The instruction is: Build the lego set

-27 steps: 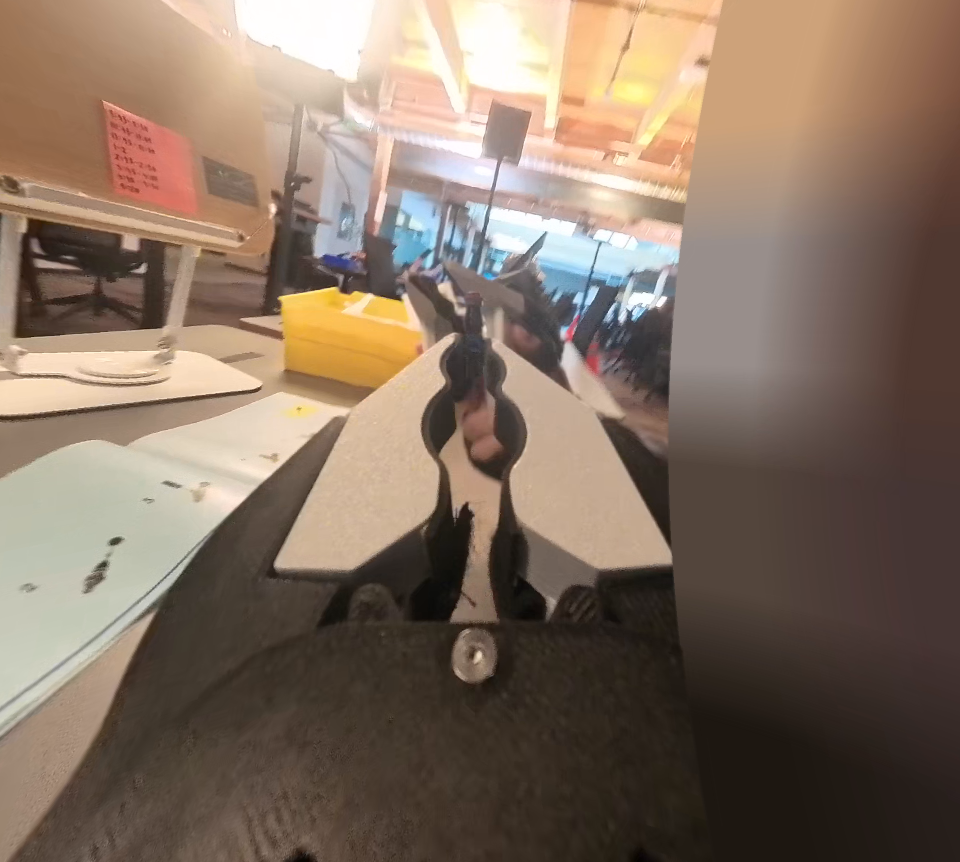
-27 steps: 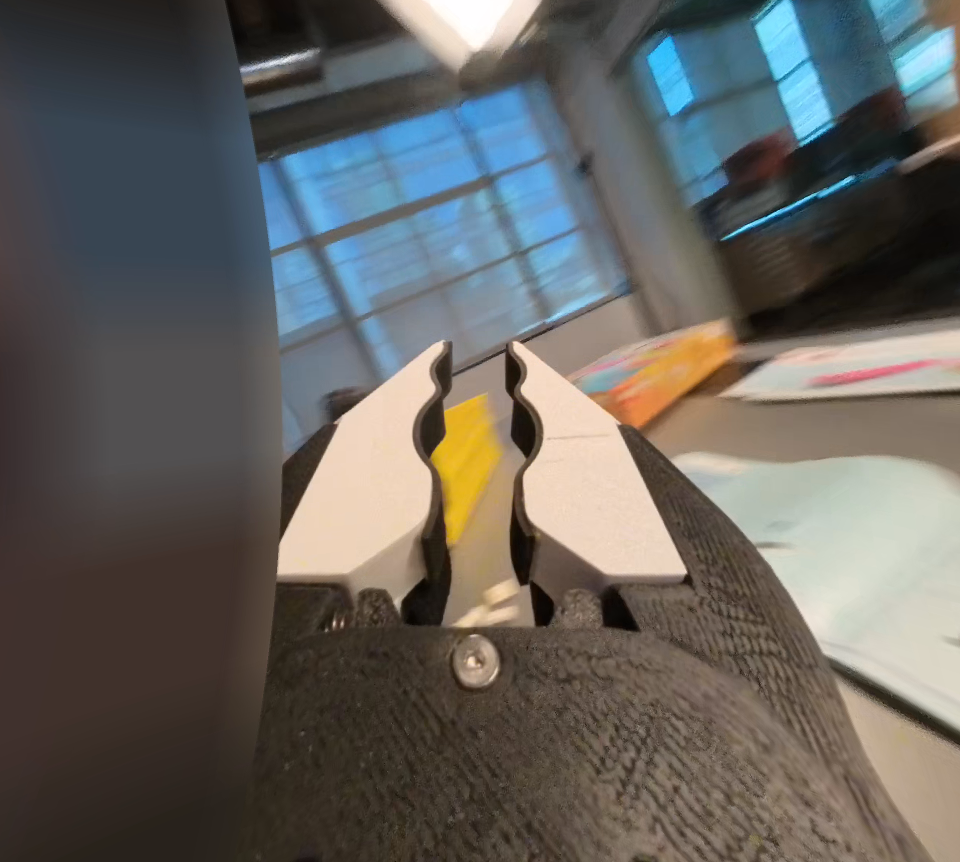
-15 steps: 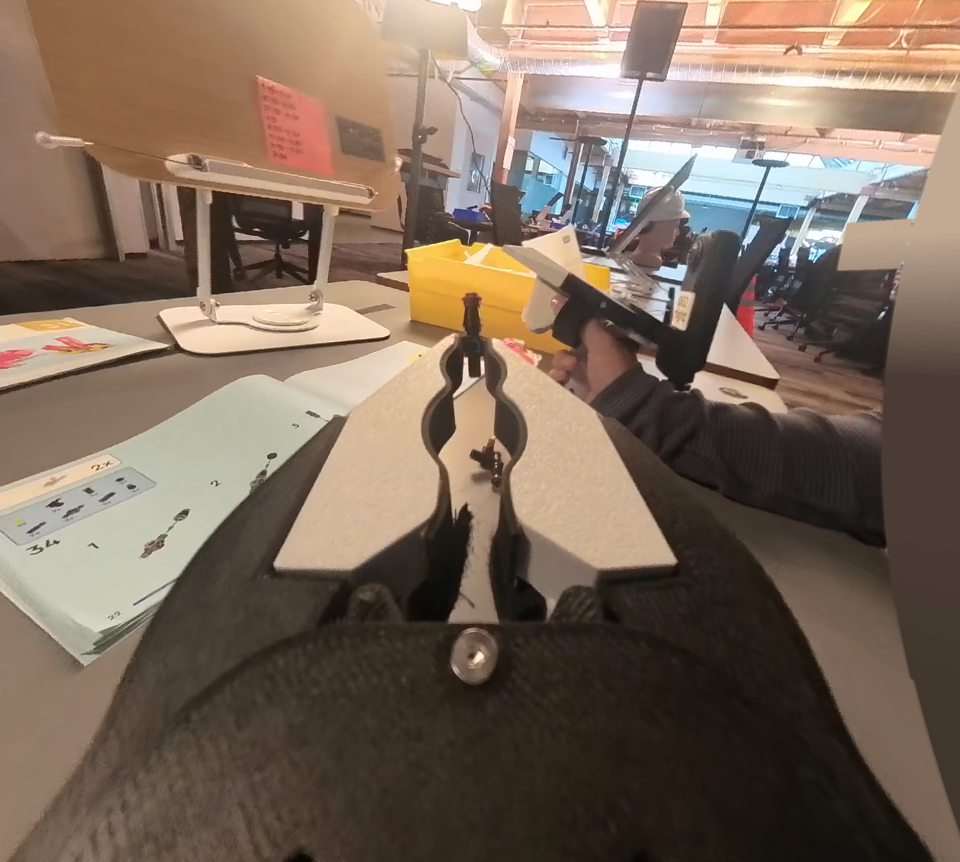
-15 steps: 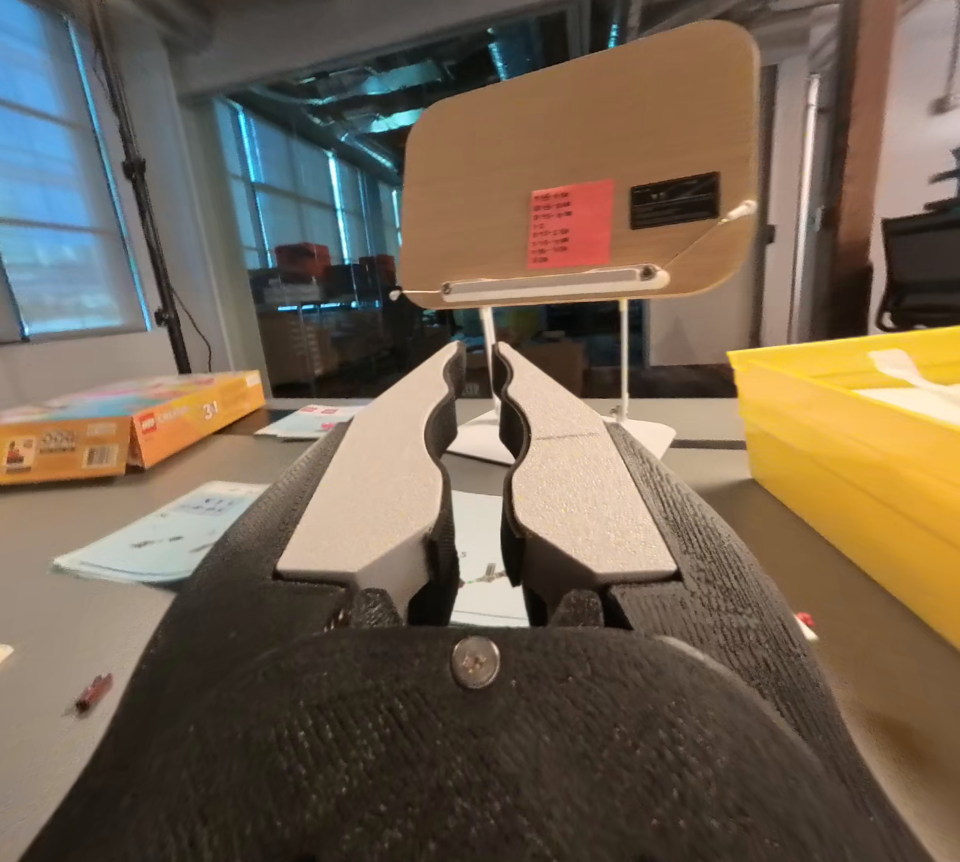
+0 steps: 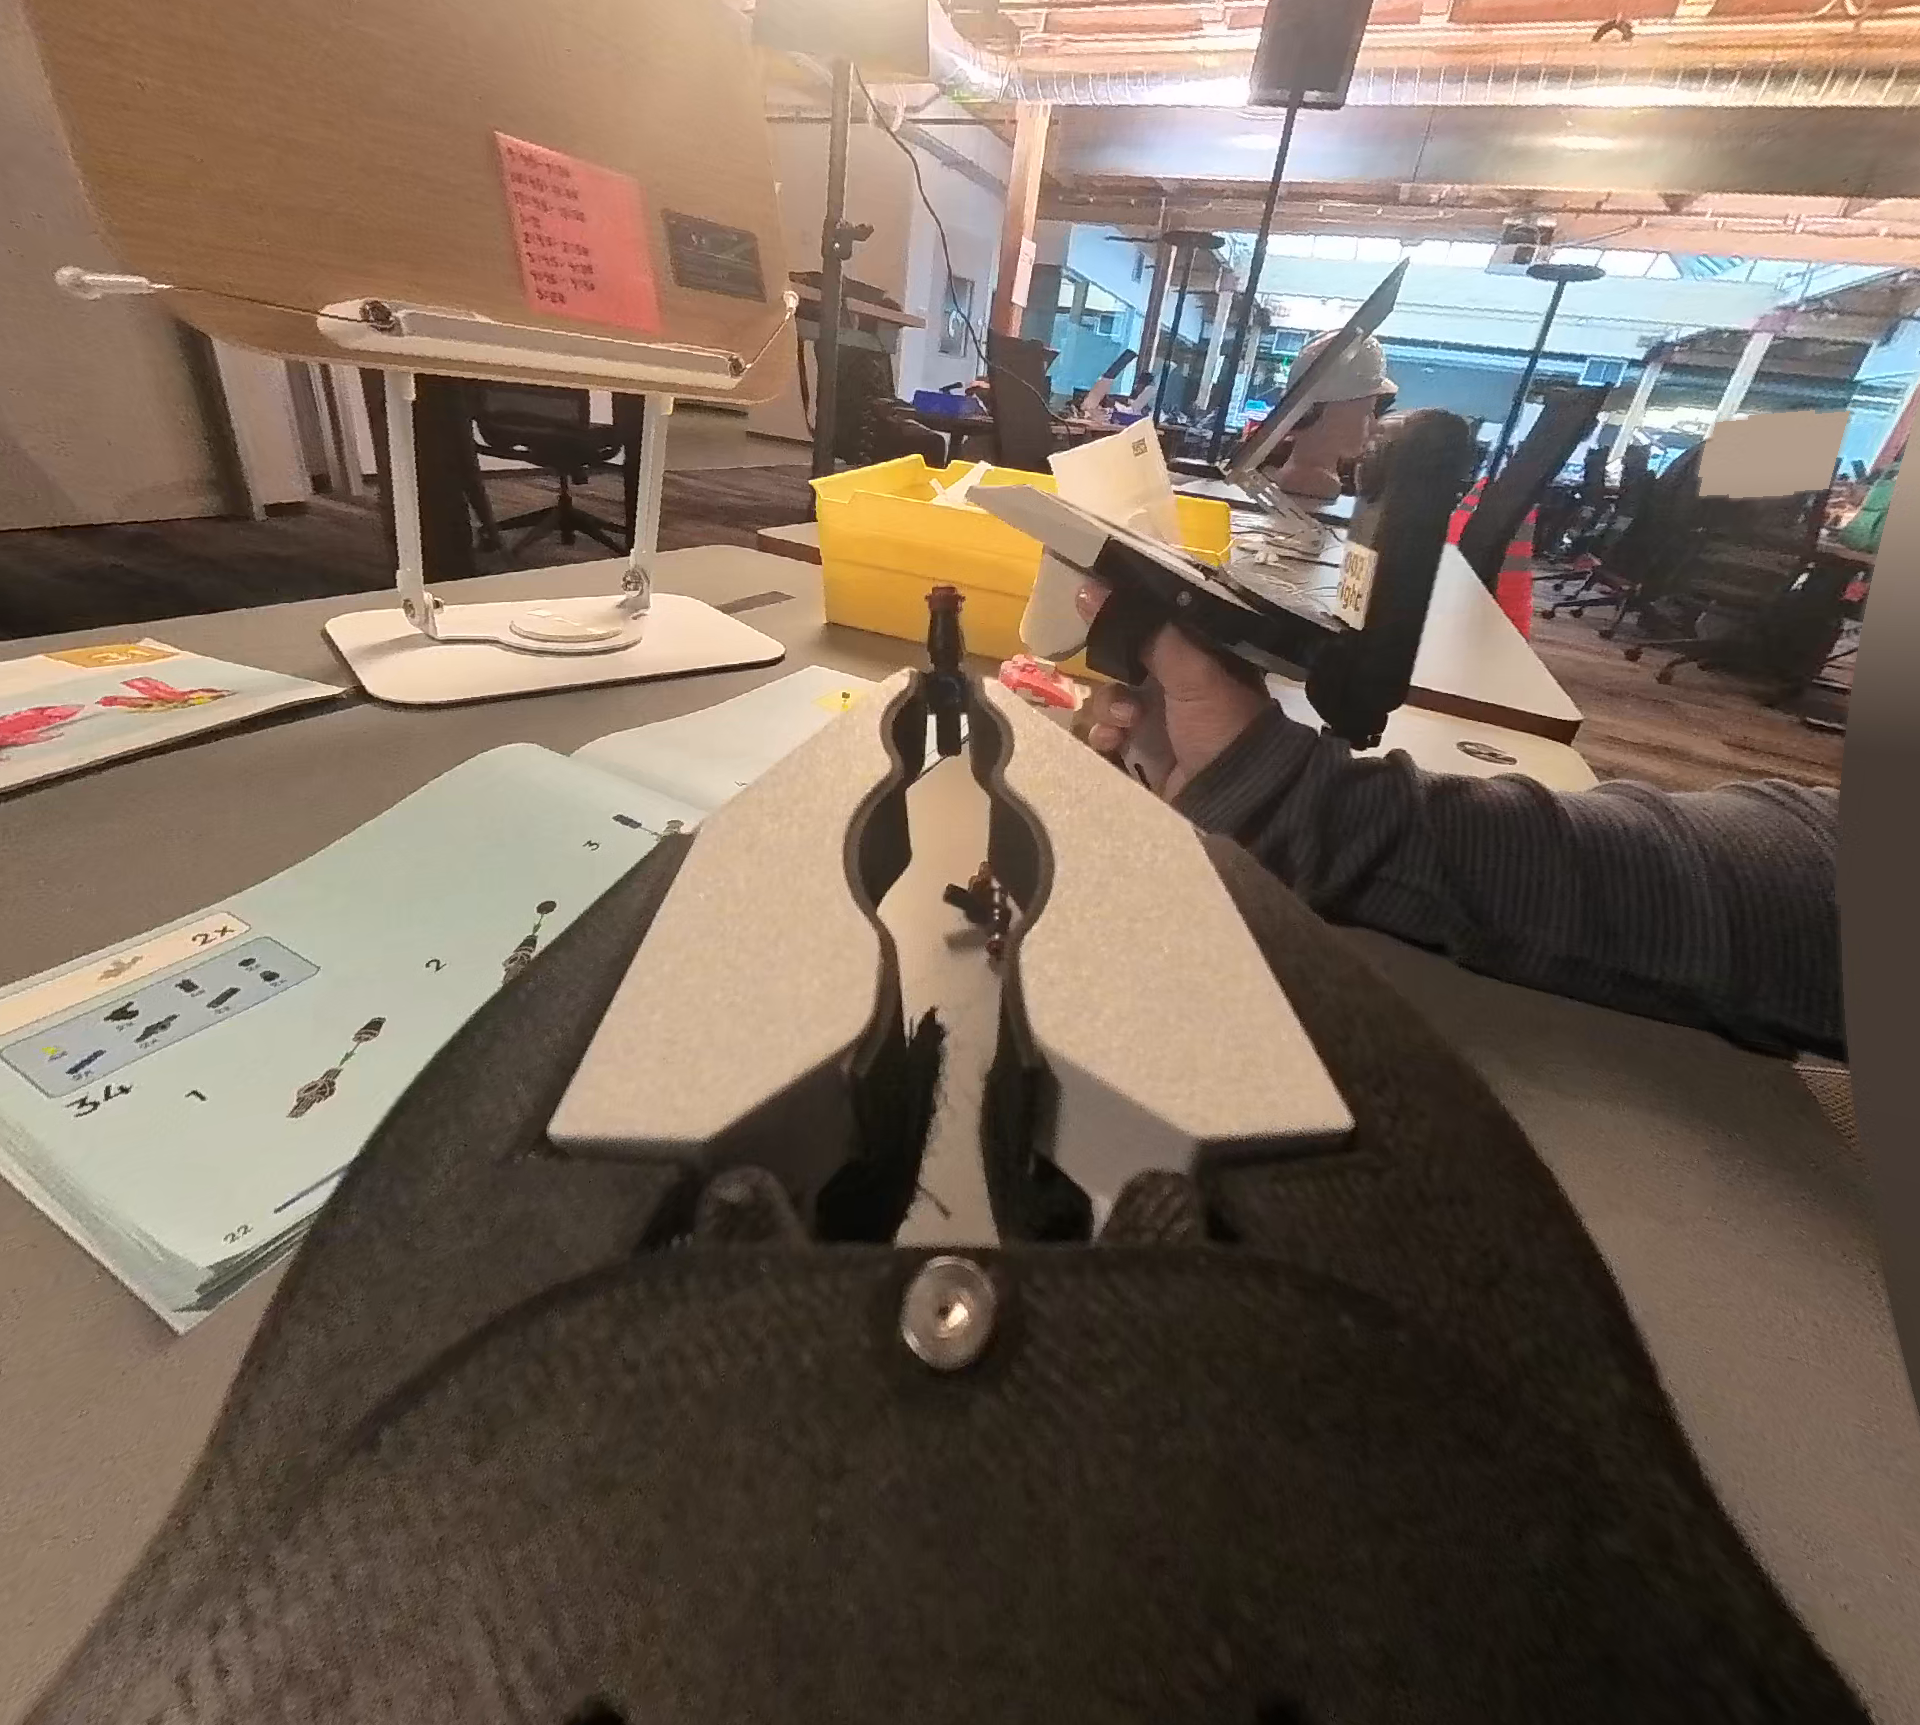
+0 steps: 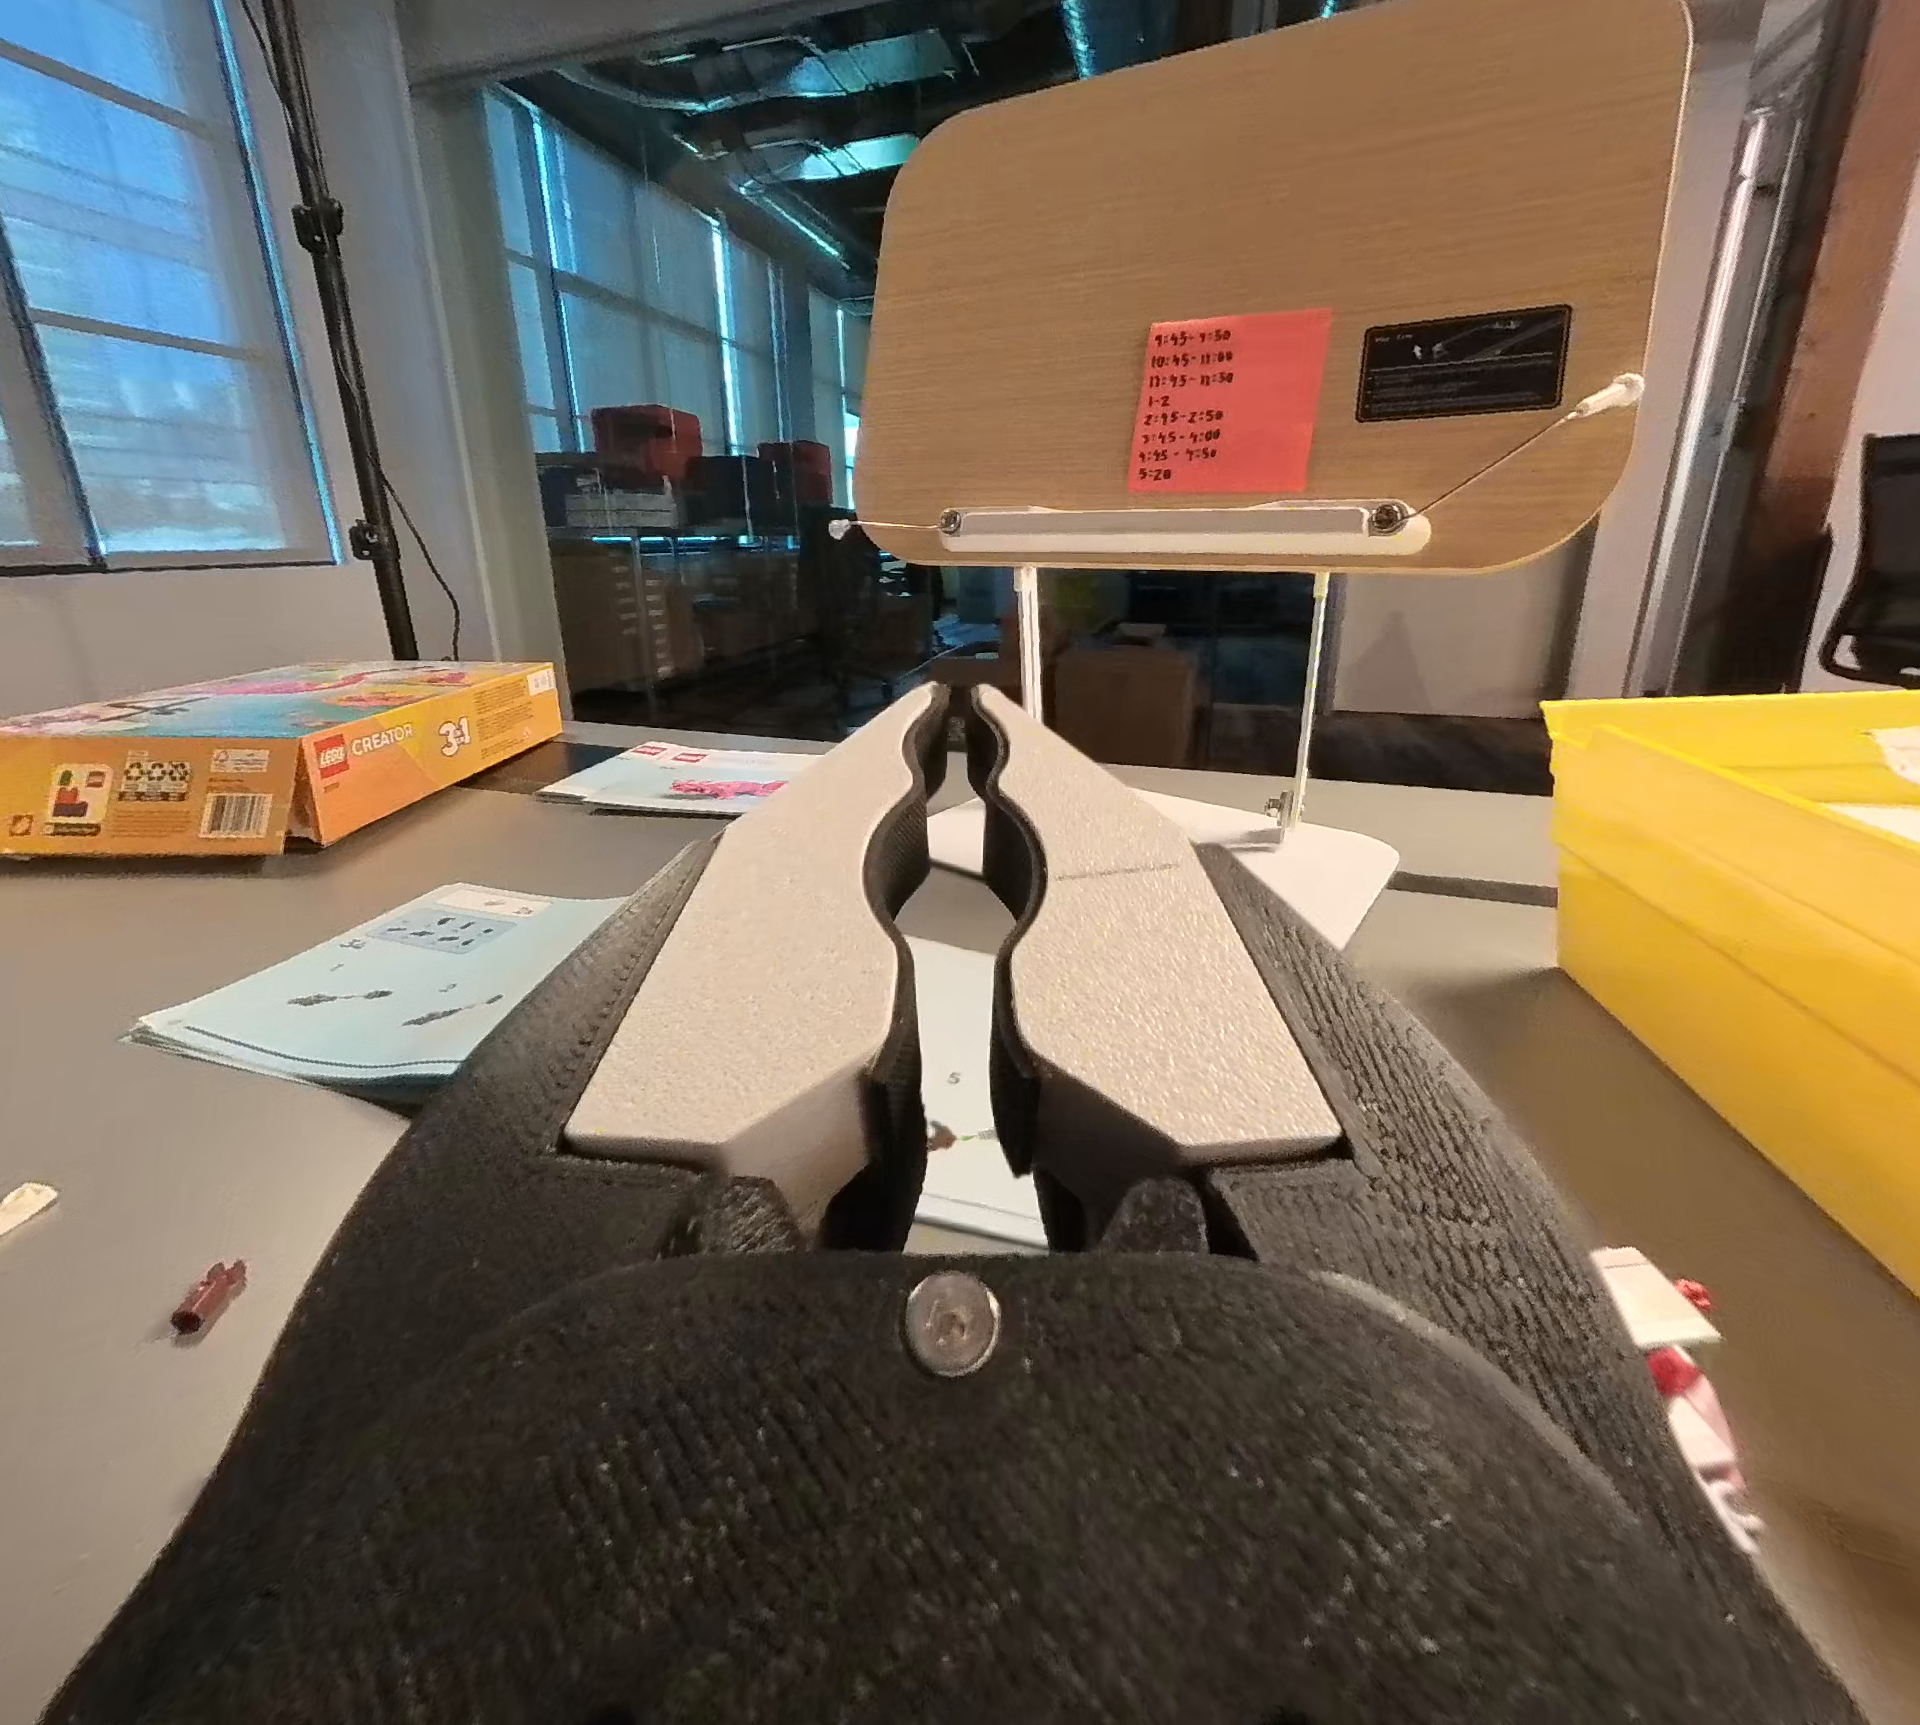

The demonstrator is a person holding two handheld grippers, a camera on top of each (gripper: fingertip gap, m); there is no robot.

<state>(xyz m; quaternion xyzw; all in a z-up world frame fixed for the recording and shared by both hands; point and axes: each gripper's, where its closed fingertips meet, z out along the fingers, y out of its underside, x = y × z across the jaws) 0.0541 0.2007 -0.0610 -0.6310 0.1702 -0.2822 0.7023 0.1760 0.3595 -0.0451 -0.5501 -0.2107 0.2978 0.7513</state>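
I am looking across a grey desk [image 6: 727, 854] in a wide office with exposed ceiling beams, tall windows and rows of chairs far behind. My left gripper [image 5: 943, 699] is pinching a slim dark pin-like piece [image 5: 943, 673] with a reddish cap, standing upright between the closed jaws. My right gripper [image 6: 958, 707] is hovering with its jaws nearly touching, nothing between them. An open pale-blue instruction booklet [image 5: 312, 969] is lying flat beneath both. A wooden book stand [image 6: 1278, 273] with a pink note is standing behind it, a yellow bin [image 6: 1745, 896] to the right, an orange toy box [image 6: 260, 750] to the left. A small dark-red piece [image 6: 208, 1293] is lying loose on the desk.
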